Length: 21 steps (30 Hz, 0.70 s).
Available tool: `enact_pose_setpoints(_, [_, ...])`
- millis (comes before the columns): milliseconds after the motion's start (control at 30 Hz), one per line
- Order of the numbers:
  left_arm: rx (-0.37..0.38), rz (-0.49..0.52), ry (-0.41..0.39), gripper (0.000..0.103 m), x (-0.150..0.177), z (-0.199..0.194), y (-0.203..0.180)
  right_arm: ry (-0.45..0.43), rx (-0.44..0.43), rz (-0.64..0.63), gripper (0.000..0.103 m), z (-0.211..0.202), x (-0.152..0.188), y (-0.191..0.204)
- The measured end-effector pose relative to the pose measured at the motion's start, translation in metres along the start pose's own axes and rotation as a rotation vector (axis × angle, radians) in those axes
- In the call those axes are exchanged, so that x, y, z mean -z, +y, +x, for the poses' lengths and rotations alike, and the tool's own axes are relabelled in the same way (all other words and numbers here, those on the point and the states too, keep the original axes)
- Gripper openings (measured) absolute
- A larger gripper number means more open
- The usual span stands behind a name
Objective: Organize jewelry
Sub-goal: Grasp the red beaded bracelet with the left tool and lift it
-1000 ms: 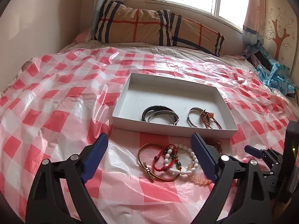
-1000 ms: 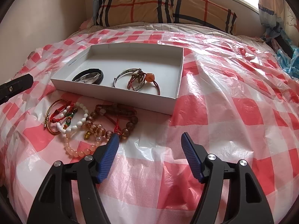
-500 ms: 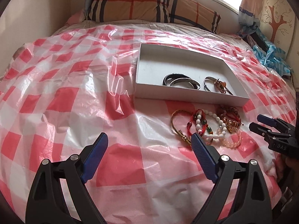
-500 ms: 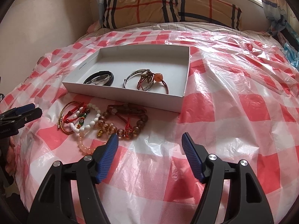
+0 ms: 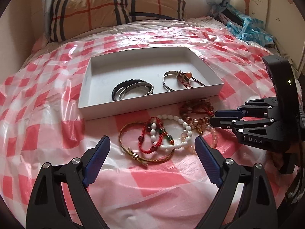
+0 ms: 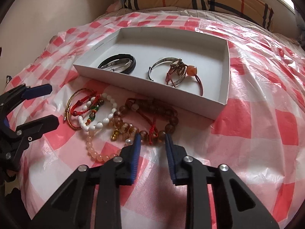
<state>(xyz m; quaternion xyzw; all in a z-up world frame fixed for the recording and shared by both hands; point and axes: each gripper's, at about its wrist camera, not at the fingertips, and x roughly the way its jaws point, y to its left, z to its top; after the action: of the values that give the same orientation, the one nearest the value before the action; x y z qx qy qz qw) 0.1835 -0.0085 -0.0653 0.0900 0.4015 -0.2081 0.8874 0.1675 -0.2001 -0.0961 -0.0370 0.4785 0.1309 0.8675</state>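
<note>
Left: the left gripper [image 5: 150,143] hangs over the red-checked plastic sheet [image 5: 47,133] with its jaws spread wide and nothing gripped. Half a second ago the loose bracelets lay off to its right; now they sit between its fingers.

Centre: on the sheet, just in front of the white tray [image 5: 84,103], lie a gold cord bracelet [image 5: 122,139], a red cord bracelet [image 5: 144,133], a white bead bracelet [image 5: 183,124] and a brown bead bracelet [image 6: 171,122], overlapping. The tray holds black-and-silver bangles [image 5: 131,90] and a silver bangle [image 5: 167,80], as before.

Right: the right gripper [image 6: 152,139], wide earlier, has just been closing. Its jaws are now narrow, pinching the near beads of the brown bead bracelet.
</note>
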Motion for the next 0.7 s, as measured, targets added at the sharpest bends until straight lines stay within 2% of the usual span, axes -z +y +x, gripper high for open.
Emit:
enact_pose_setpoints(167, [-0.02, 0.018, 0.072, 0.085, -0.007, 0.028, 0.002, -0.033, -0.019, 0.04, 0.005, -0.013, 0.012, -0.009])
enact_pose_setpoints(233, [0.002, 0.003, 0.113, 0.069, -0.006, 0.038, 0.007, -0.049, -0.025, 0.056, 0.005, -0.021, 0.015, -0.013])
enact_pose_setpoints(267, [0.014, -0.009, 0.125, 0.067, -0.005, 0.04, 0.01, -0.052, -0.039, 0.063, 0.005, -0.024, 0.016, -0.015])
enact_pose_setpoints(333, [0.024, -0.023, 0.134, 0.053, -0.002, 0.043, 0.012, -0.056, -0.045, 0.071, 0.006, -0.026, 0.014, -0.016])
enact_pose_setpoints(367, [0.03, -0.027, 0.137, 0.049, -0.002, 0.043, 0.013, -0.054, -0.051, 0.069, 0.022, -0.025, 0.012, -0.016])
enact_pose_setpoints(433, [0.04, -0.044, 0.136, 0.027, 0.0, 0.042, 0.015, -0.077, -0.051, 0.058, 0.05, -0.025, 0.008, -0.014])
enact_pose_setpoints(533, [0.066, -0.078, 0.128, 0.017, 0.001, 0.038, 0.02, -0.088, -0.053, 0.024, 0.05, -0.018, -0.003, -0.003])
enact_pose_setpoints(600, [0.078, -0.093, 0.117, 0.011, 0.001, 0.034, 0.022, -0.073, -0.047, 0.009, 0.044, -0.008, -0.008, 0.0])
enact_pose_setpoints(700, [0.114, -0.123, 0.081, 0.01, 0.0, 0.022, 0.026, -0.045, -0.027, 0.005, 0.018, 0.001, -0.009, -0.001])
